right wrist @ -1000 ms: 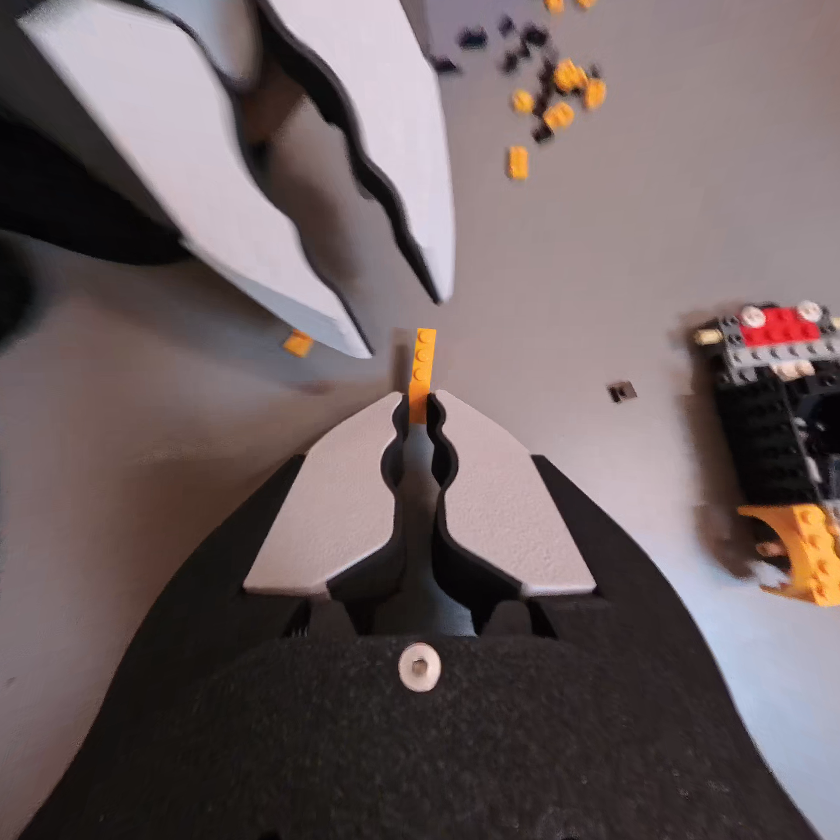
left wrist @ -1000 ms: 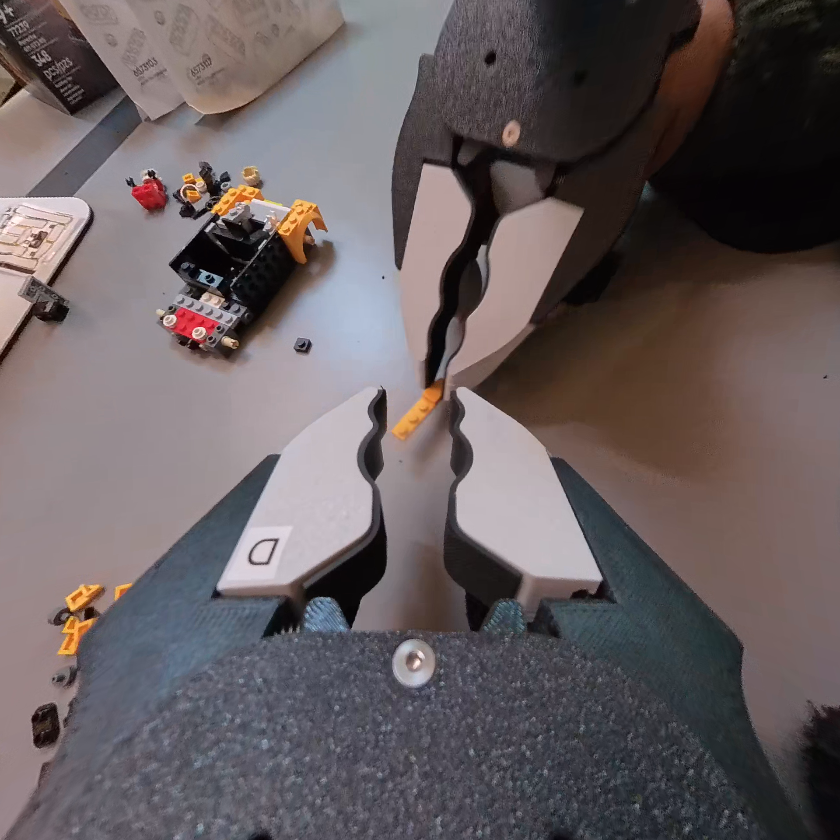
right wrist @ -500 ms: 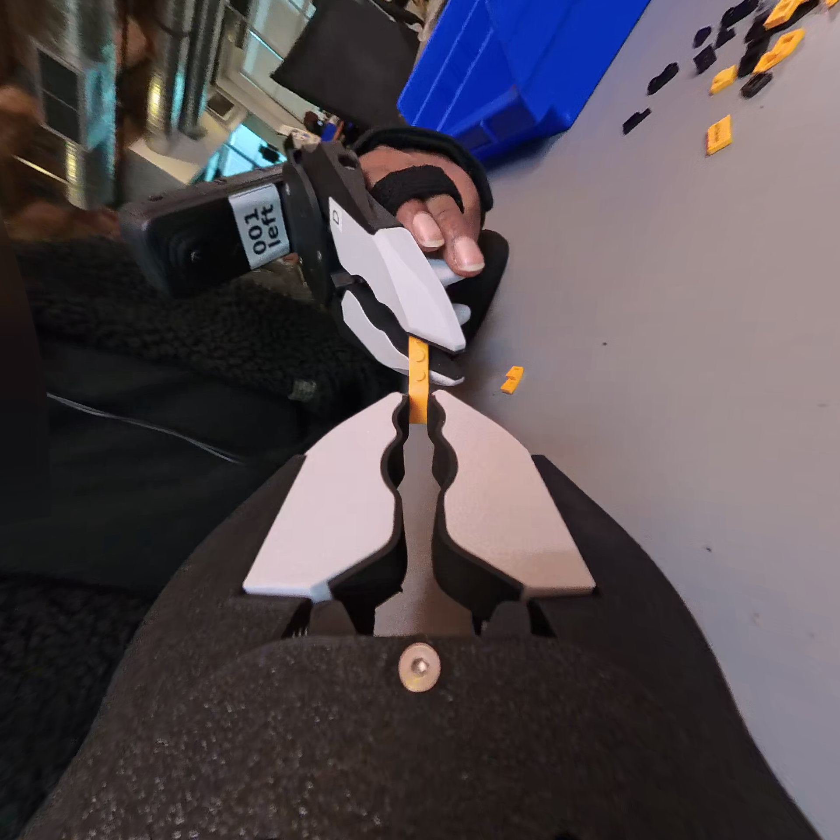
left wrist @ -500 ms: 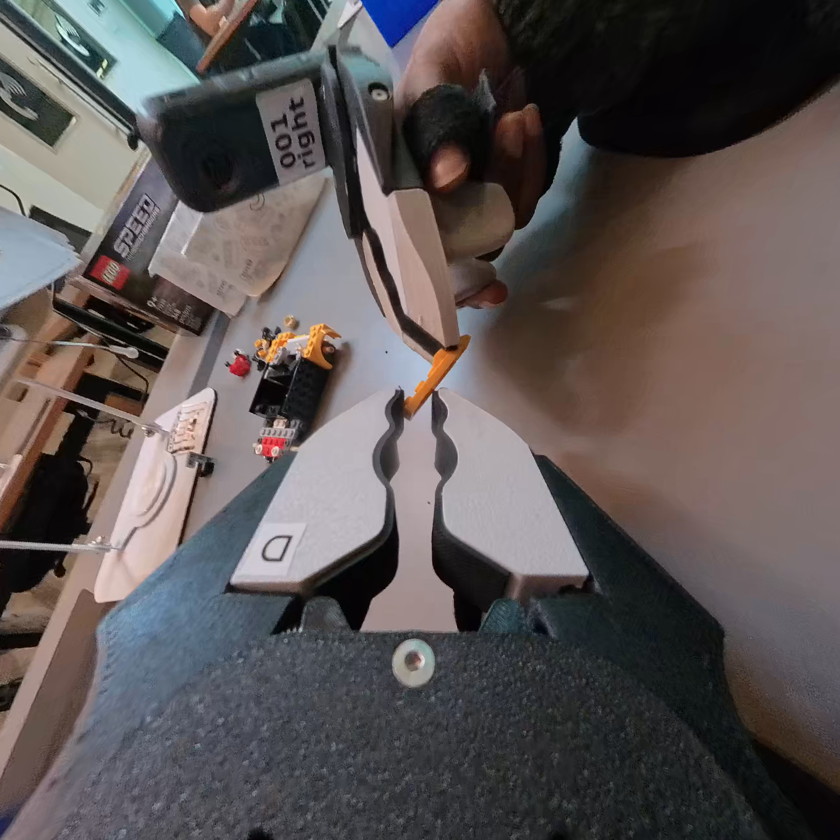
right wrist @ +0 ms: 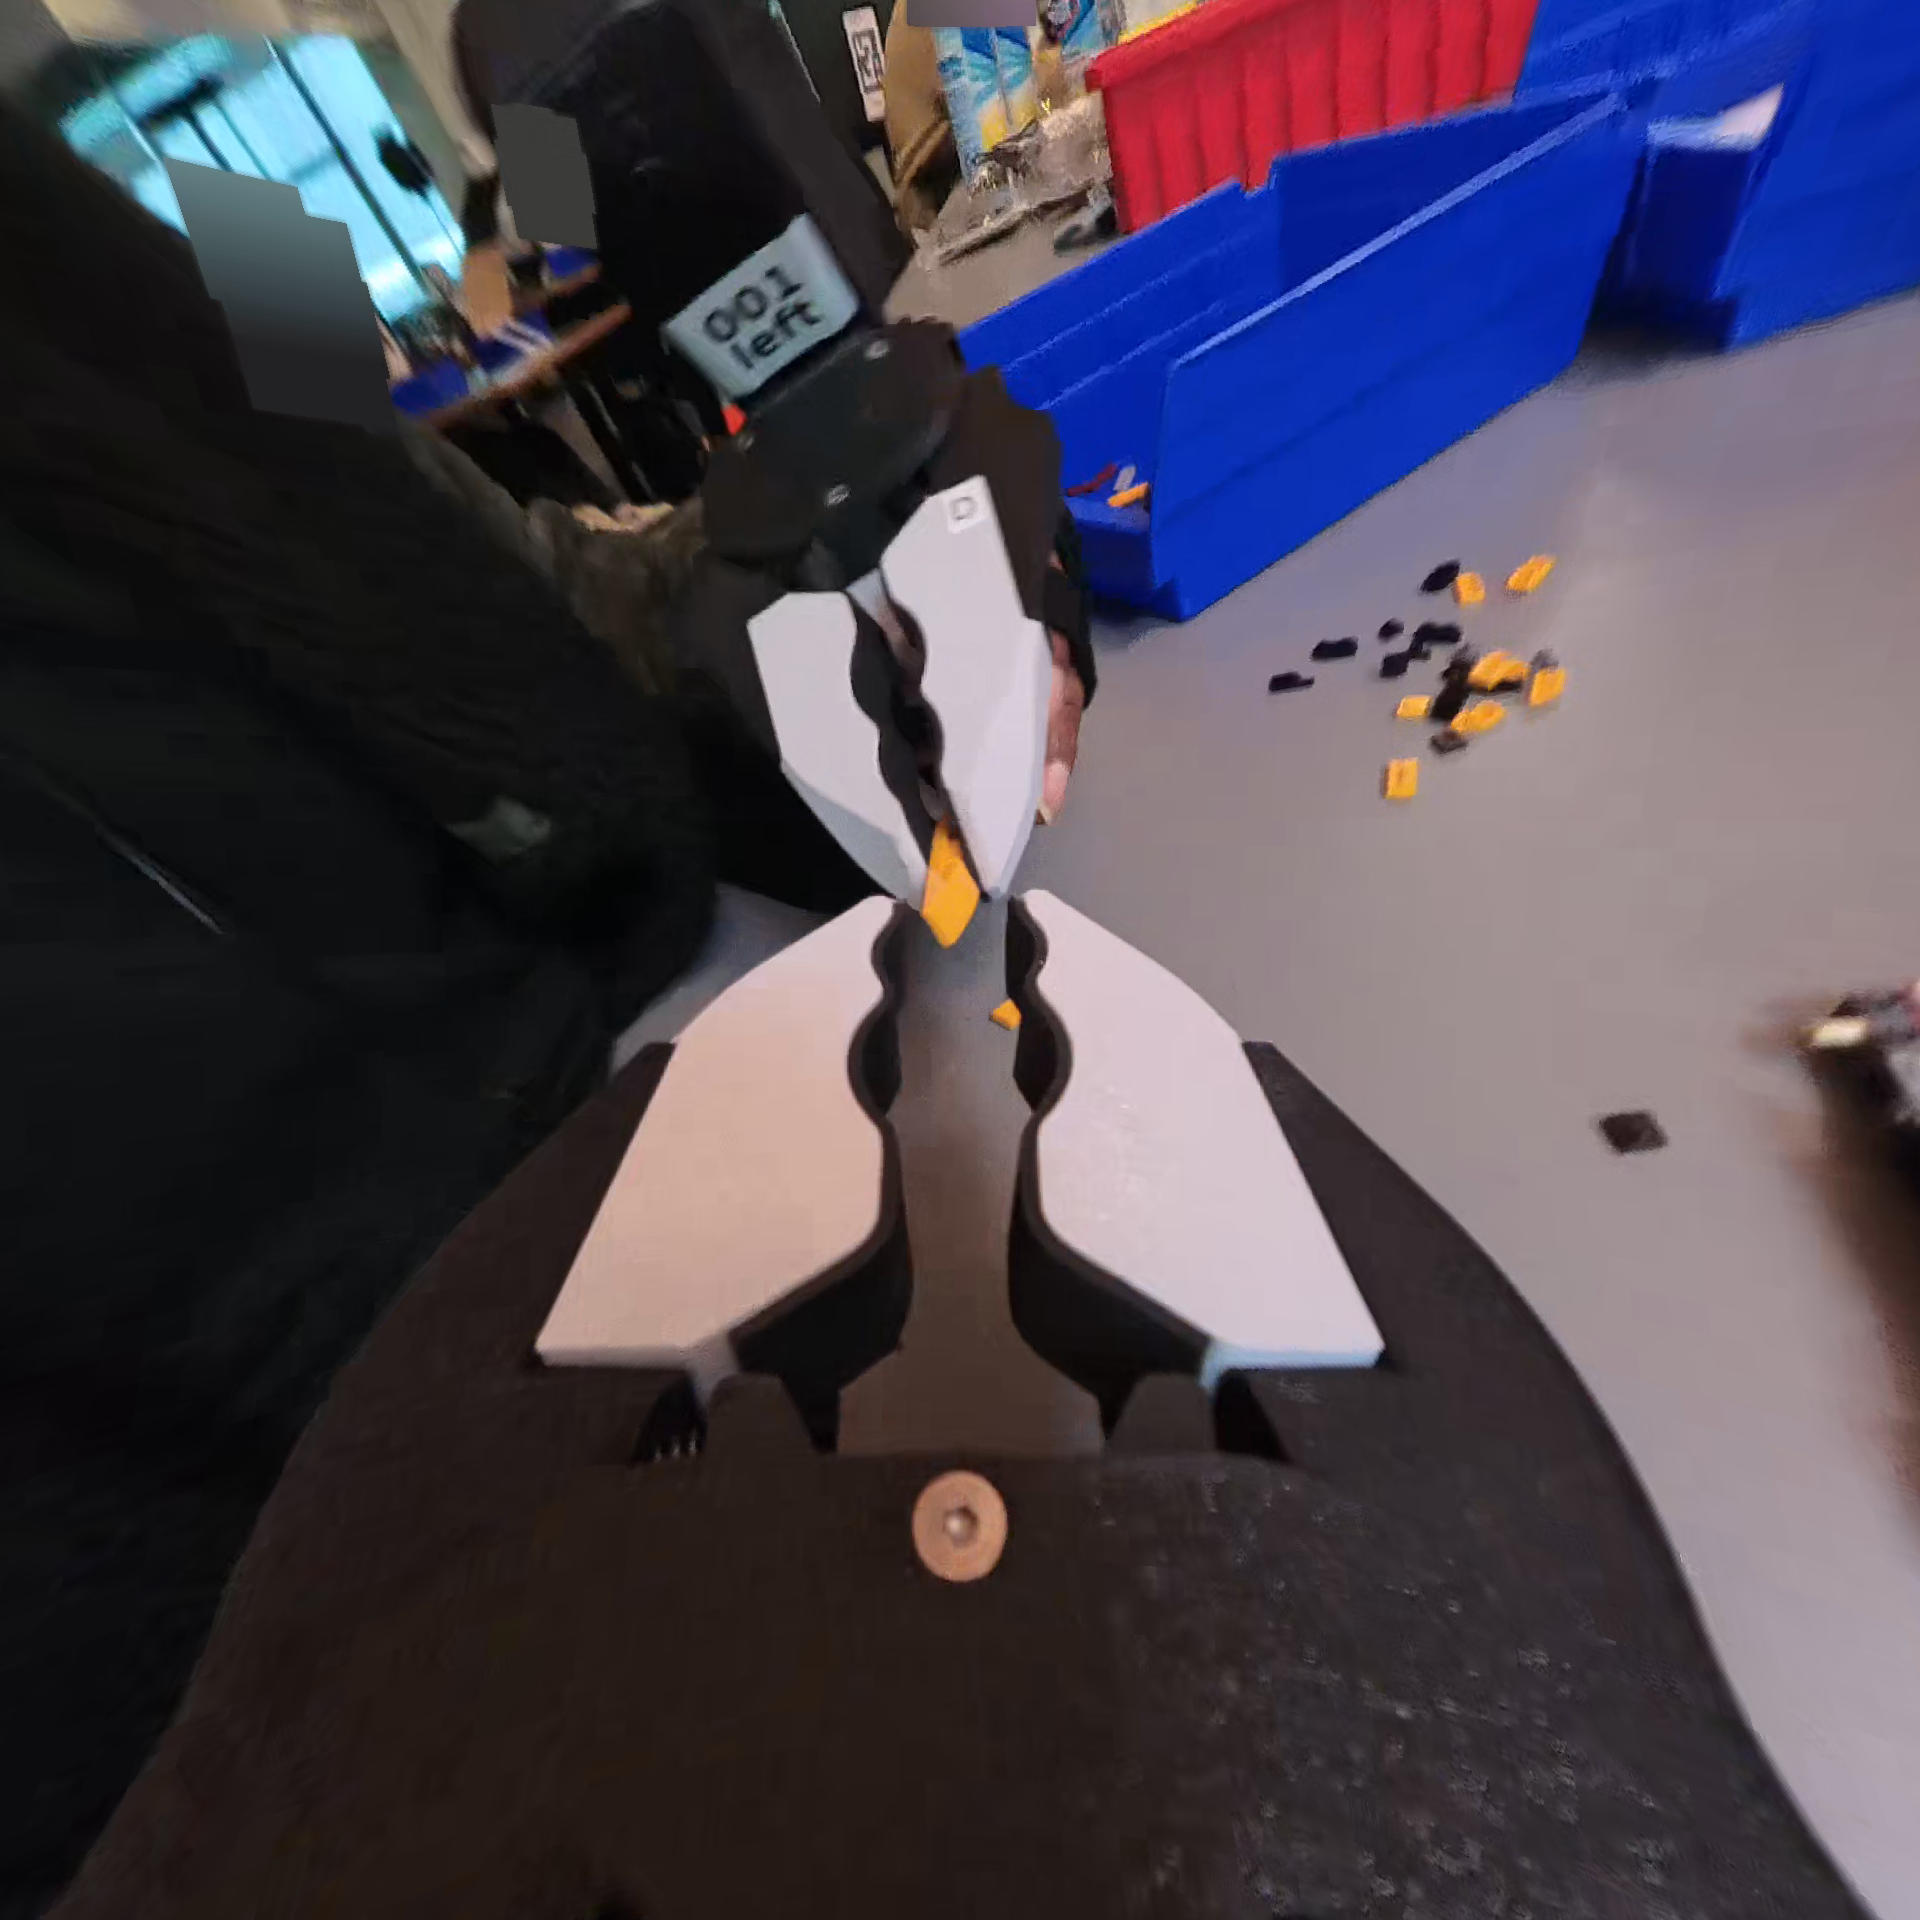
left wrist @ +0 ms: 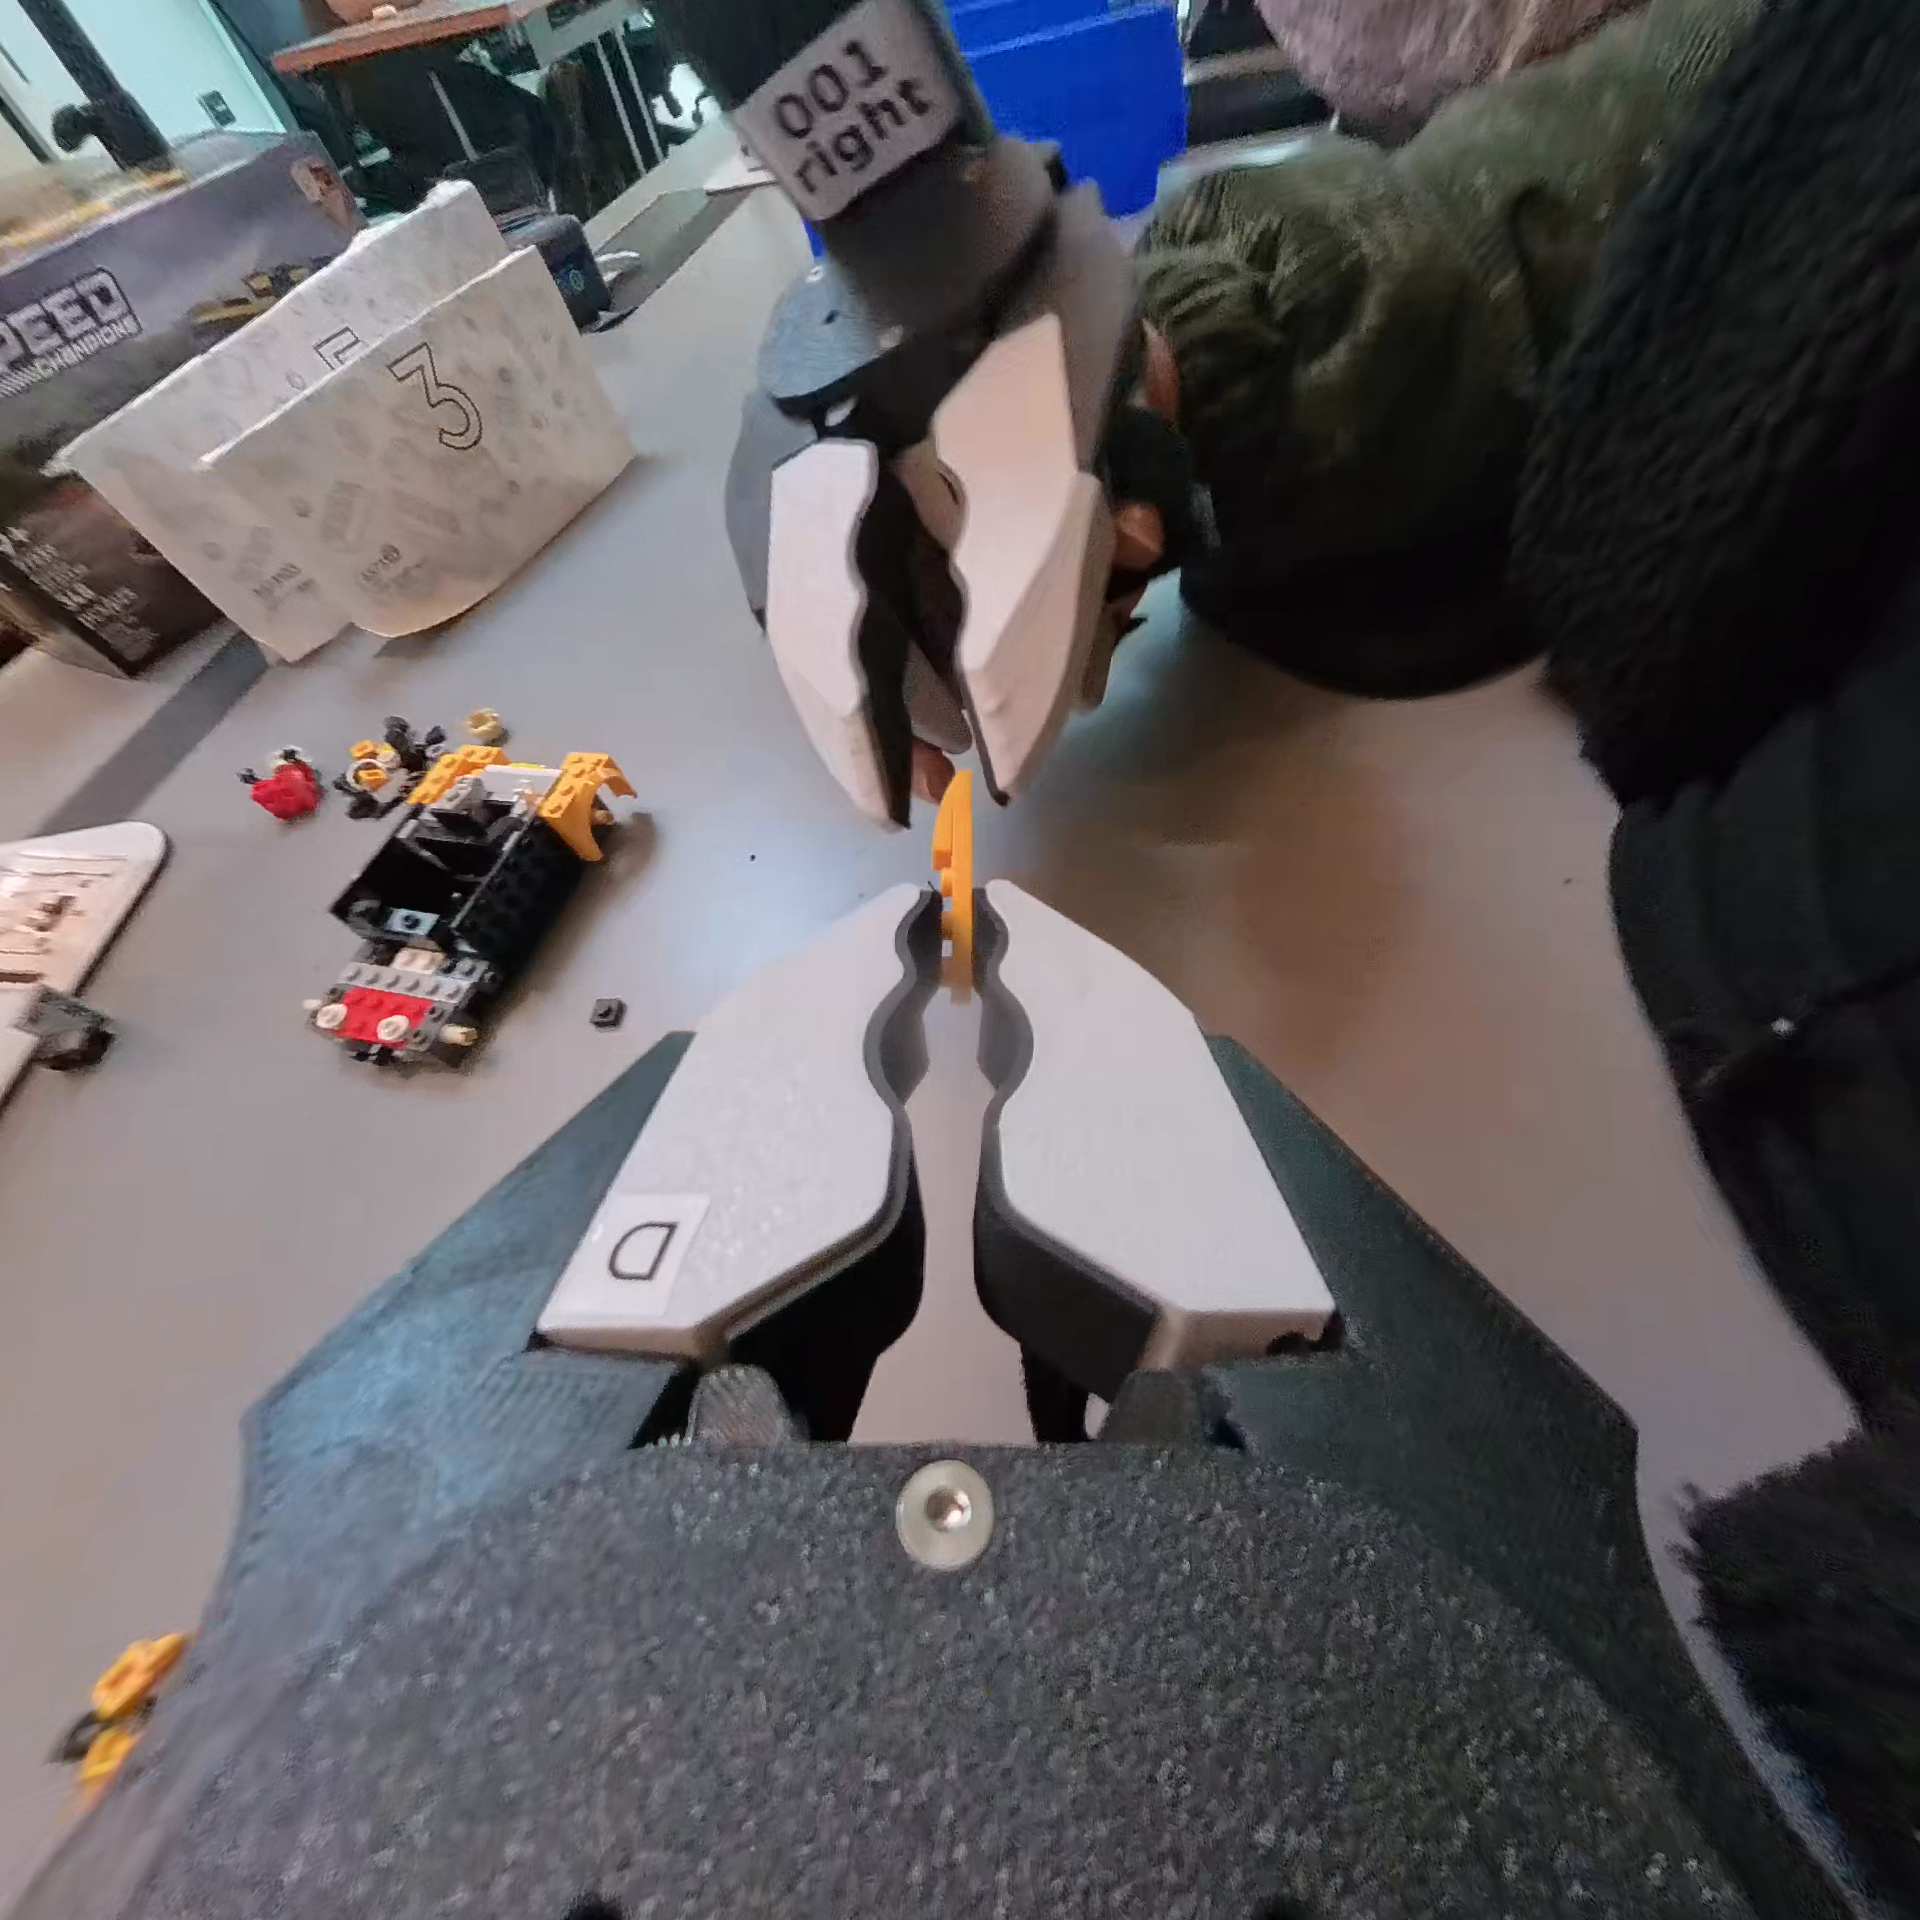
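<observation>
Left gripper point(left wrist: 953, 902) clamped on orange plate point(left wrist: 958, 914); right gripper point(right wrist: 951, 914) parted, empty. Narrow edge hold. Risk of slipping onto grey table point(left wrist: 1299, 935).

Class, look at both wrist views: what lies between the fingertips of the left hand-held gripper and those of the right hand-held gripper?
A thin orange brick plate. The left hand-held gripper pinches it; its free end reaches the right hand-held gripper, whose fingers stand apart, as both views show.

The left gripper point(left wrist: 958, 899) is seen from its own wrist view with its jaws nearly closed, the pads pressed on a thin orange plate point(left wrist: 958, 894). The right gripper point(left wrist: 945, 805) is held at its 12 o'clock, tips pointed down toward it with jaws parted and clear of the plate. Both are gripped by hands in dark sleeves.
</observation>
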Motion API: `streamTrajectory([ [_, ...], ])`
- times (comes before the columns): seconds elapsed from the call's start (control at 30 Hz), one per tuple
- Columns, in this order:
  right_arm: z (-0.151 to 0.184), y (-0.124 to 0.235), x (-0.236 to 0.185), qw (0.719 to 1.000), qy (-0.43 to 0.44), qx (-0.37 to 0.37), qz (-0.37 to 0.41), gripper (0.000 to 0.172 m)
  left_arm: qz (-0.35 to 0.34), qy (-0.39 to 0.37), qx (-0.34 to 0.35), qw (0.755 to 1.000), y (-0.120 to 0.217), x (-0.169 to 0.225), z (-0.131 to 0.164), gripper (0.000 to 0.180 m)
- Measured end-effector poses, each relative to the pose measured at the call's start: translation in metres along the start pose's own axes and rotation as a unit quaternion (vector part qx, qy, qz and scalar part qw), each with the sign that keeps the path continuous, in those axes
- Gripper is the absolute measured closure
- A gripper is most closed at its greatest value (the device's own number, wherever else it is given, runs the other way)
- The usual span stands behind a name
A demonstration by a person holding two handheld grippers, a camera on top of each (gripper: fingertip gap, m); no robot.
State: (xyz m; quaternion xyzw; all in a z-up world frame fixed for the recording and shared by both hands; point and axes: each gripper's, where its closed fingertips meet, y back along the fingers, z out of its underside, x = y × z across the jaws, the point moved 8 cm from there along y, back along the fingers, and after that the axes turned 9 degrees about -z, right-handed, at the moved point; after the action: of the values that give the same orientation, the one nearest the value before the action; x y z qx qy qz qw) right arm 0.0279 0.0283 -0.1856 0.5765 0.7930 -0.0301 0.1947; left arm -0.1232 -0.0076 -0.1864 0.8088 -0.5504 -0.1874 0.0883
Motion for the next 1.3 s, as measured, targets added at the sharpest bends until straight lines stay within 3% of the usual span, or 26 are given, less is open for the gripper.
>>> streamTrajectory([
  [0.1,-0.003,-0.006,-0.008,0.998,0.066,-0.001,0.022,0.166,0.026,0.032,0.005,0.999,-0.001,0.001,-0.001,0.175],
  [0.2,-0.004,-0.005,-0.014,0.998,0.067,-0.008,-0.009,0.167,0.062,0.039,0.026,0.997,0.001,0.006,-0.003,0.175],
  [0.37,-0.007,-0.004,-0.023,0.984,-0.034,0.059,-0.168,0.168,0.116,0.0,0.092,0.989,0.006,0.022,-0.018,0.175],
  [0.47,-0.003,-0.009,-0.015,0.965,-0.114,0.087,-0.22,0.168,0.128,-0.057,0.108,0.984,0.006,0.039,-0.023,0.175],
  [0.6,-0.005,0.0,-0.003,0.98,-0.097,0.095,-0.143,0.168,0.093,-0.032,0.085,0.991,0.008,0.023,-0.017,0.176],
  [0.67,0.001,0.007,0.006,0.997,-0.049,0.035,-0.039,0.168,0.051,-0.021,0.072,0.996,0.015,0.009,-0.014,0.175],
  [0.73,0.012,0.007,0.012,0.997,0.001,-0.045,0.056,0.168,-0.011,-0.032,0.045,0.998,0.023,-0.006,-0.01,0.175],
  [0.9,0.032,-0.012,0.015,0.971,0.084,-0.178,0.138,0.168,-0.149,-0.029,0.017,0.988,0.051,-0.04,-0.004,0.175],
  [0.97,0.036,-0.016,0.016,0.962,0.099,-0.202,0.152,0.167,-0.243,-0.043,-0.01,0.969,0.073,-0.054,-0.006,0.176],
  [1.07,0.041,-0.016,0.018,0.953,0.104,-0.226,0.17,0.166,-0.397,-0.021,-0.077,0.914,0.126,-0.076,-0.008,0.176],
  [1.17,0.046,-0.017,0.019,0.95,0.094,-0.248,0.162,0.163,-0.438,0.117,-0.162,0.876,0.175,-0.092,0.009,0.176],
  [1.3,0.046,-0.018,0.018,0.948,0.098,-0.255,0.164,0.157,-0.487,0.226,-0.238,0.809,0.217,-0.103,0.047,0.17],
])
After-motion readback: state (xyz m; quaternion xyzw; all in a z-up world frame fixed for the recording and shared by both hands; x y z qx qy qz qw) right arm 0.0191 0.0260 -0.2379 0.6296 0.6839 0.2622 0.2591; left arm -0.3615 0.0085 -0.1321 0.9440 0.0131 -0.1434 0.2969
